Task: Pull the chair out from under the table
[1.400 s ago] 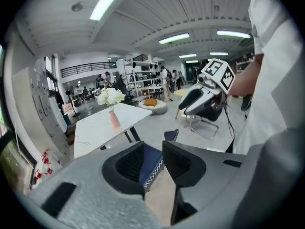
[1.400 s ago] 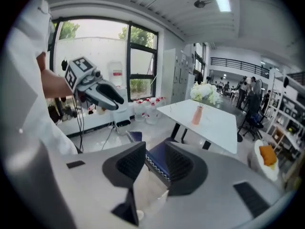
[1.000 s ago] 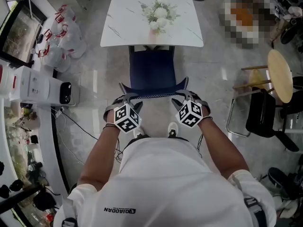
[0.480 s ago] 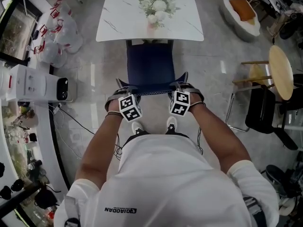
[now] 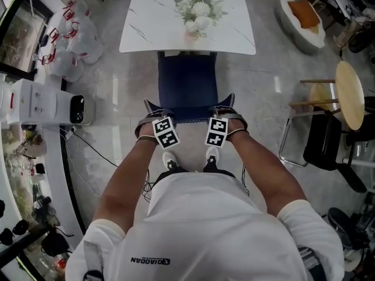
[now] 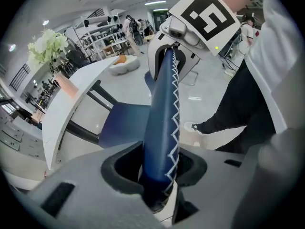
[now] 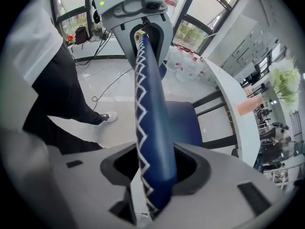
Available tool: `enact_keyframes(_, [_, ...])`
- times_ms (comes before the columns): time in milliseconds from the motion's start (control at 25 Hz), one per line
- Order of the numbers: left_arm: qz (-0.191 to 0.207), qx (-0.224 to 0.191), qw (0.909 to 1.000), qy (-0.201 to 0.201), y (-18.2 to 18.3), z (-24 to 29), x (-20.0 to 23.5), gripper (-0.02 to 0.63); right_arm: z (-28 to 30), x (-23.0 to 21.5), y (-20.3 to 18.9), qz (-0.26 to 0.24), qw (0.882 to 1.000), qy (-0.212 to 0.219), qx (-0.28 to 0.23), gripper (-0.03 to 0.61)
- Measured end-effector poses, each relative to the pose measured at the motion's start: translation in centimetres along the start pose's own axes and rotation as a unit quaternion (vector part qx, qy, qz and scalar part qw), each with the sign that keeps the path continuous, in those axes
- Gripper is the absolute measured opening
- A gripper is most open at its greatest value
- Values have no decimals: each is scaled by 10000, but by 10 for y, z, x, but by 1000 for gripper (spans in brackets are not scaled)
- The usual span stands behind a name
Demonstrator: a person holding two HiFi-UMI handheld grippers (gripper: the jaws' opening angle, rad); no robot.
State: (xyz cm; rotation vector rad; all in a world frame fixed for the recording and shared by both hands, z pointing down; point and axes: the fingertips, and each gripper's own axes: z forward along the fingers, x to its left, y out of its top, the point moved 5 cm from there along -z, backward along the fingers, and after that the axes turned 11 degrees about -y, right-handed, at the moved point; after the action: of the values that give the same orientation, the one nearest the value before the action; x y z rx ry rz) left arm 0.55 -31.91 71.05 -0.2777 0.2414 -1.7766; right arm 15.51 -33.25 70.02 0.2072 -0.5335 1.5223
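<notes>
Since the left tool and right tool, jaws just opening, only straddled the backrest of the chair tucked at the worktop, both needed clamping before an even nearward pull.

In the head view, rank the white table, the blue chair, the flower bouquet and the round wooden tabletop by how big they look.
1. white table
2. blue chair
3. round wooden tabletop and flower bouquet: too close in apparent size to rank.
</notes>
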Motion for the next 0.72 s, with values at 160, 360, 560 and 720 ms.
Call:
enact_keyframes(160, [41, 116, 9999, -36, -2, 8, 3, 149, 3, 0, -1, -40, 9999, -99, -31, 166])
enact_keyframes(360, [80, 89, 9999, -38, -2, 12, 4, 131, 3, -1, -1, -9, 9999, -140, -40, 160])
enact_keyframes(560, [113, 98, 9999, 39, -3, 12, 4, 117, 3, -1, 0, 106, 9999, -34, 8, 137])
enact_keyframes(720, [95, 91, 9999, 1, -6, 14, -5, 110, 1, 8, 1, 135, 9999, 28, 43, 125])
